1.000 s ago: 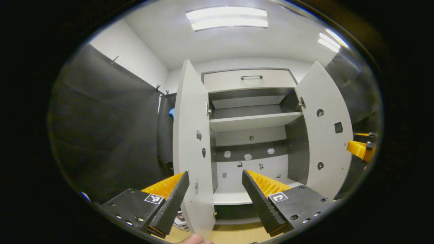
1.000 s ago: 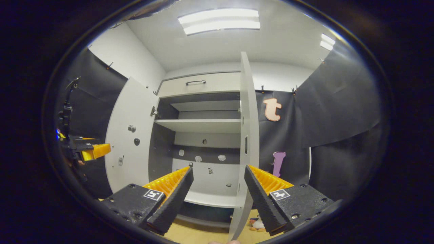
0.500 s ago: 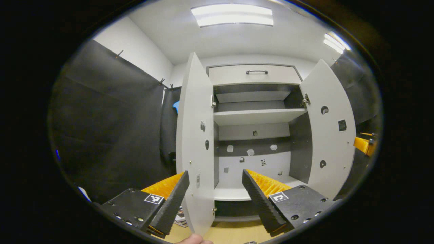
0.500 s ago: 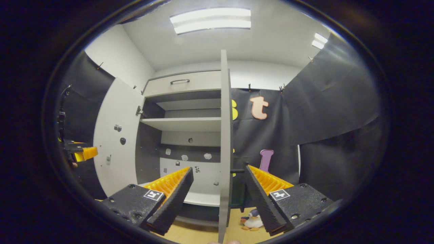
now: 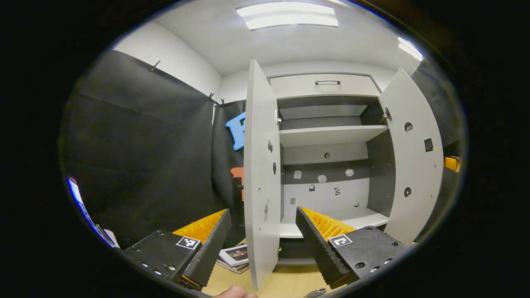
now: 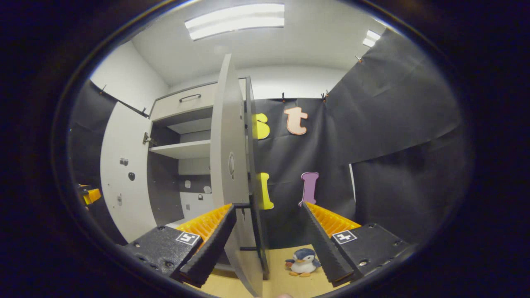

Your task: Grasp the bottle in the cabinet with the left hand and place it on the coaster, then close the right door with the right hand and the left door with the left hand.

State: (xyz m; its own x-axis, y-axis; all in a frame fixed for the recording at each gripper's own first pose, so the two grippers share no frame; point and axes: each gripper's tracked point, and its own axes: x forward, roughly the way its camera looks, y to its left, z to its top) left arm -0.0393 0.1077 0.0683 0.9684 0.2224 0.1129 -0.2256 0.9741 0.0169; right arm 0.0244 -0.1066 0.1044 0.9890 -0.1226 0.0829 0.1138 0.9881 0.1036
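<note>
As both claws swing outward past the open door edges, the cabinet [image 5: 323, 136] stands with its shelves bare and no bottle inside. In the left gripper view, the left claw [image 5: 263, 236], fingers spread wide and holding nothing, now straddles the near edge of the left door [image 5: 258, 174], which has drifted rightward across the view over the past second, exposing more of the black cloth wall and a stack of magazines [image 5: 236, 256] on the wooden surface [image 5: 290, 281]. In the right gripper view, the right claw [image 6: 269, 238], likewise spread apart and empty, has come round to the outer face of the right door [image 6: 227, 165], seen edge-on half a second ago; the door's front now sits just inside the left finger. A toy penguin [image 6: 302, 261] rests on the surface below. The bottle and coaster cannot be made out in either view, so the placing appears done, and the right claw looks set to push its door shut first.
</note>
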